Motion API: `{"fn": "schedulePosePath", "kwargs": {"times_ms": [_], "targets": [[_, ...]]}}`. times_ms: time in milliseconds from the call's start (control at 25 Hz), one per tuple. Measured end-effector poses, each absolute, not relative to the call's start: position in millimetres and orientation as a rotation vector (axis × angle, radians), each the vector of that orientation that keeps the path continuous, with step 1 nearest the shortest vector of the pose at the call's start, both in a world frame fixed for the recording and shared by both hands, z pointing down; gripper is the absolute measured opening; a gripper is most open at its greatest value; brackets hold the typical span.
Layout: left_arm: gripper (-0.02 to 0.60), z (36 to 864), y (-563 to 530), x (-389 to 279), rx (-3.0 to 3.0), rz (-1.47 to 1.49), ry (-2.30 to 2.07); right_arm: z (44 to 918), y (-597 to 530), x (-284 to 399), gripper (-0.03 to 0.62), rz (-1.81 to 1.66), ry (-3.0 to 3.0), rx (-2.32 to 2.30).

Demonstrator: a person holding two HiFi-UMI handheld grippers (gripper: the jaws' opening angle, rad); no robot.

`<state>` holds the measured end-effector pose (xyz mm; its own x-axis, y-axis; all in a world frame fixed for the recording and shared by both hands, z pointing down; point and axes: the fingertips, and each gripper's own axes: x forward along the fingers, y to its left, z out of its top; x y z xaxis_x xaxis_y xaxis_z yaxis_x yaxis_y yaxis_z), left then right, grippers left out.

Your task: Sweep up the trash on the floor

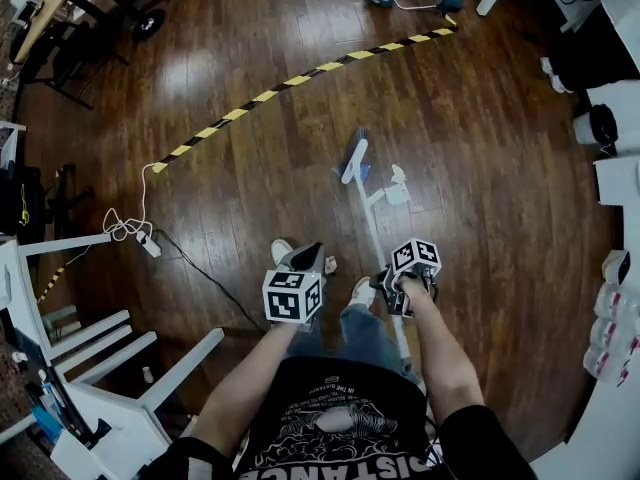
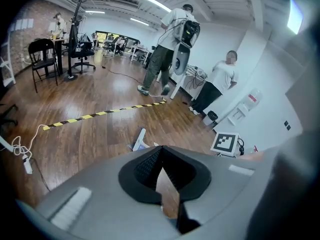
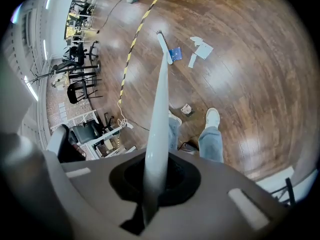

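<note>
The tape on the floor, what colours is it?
The tape is striped yellow and black, clearest in the head view.

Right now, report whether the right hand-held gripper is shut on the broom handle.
Shut: the right hand-held gripper pinches the broom handle.

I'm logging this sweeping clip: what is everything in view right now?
floor: one, brown wood, underfoot
broom: one, white handle, reaching forward from the right gripper, head on the floor
paper scraps: a few, white, right of the broom head
blue piece: one, blue, beside the broom head
crumpled scrap: one, pale, between the shoes
striped tape: one, yellow-black, across the floor ahead
white cable: one, floor at left
other people: at least two, beyond the tape
shoes: two, white
left gripper: grey, jaws together, empty
right gripper: grey, shut on the broom handle
</note>
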<state>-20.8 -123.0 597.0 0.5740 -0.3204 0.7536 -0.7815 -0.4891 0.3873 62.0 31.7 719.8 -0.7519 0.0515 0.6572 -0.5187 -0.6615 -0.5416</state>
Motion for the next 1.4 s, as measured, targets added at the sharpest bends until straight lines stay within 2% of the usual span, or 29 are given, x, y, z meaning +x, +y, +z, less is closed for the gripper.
{"fn": "schedulePosePath", "kwargs": {"times_ms": [560, 1080, 1400], "targets": [[0.005, 592, -67, 14, 2.08, 0.799, -0.909, 721, 90, 113, 0.0, 2.428, -1.075, 0.914], [0.005, 569, -29, -44, 1.967, 0.709, -1.157, 698, 127, 113, 0.0, 2.146, -1.192, 0.825], [0.005, 566, 10, -78, 1.919, 0.643, -1.215, 681, 155, 82, 0.0, 2.054, -1.236, 0.794]]}}
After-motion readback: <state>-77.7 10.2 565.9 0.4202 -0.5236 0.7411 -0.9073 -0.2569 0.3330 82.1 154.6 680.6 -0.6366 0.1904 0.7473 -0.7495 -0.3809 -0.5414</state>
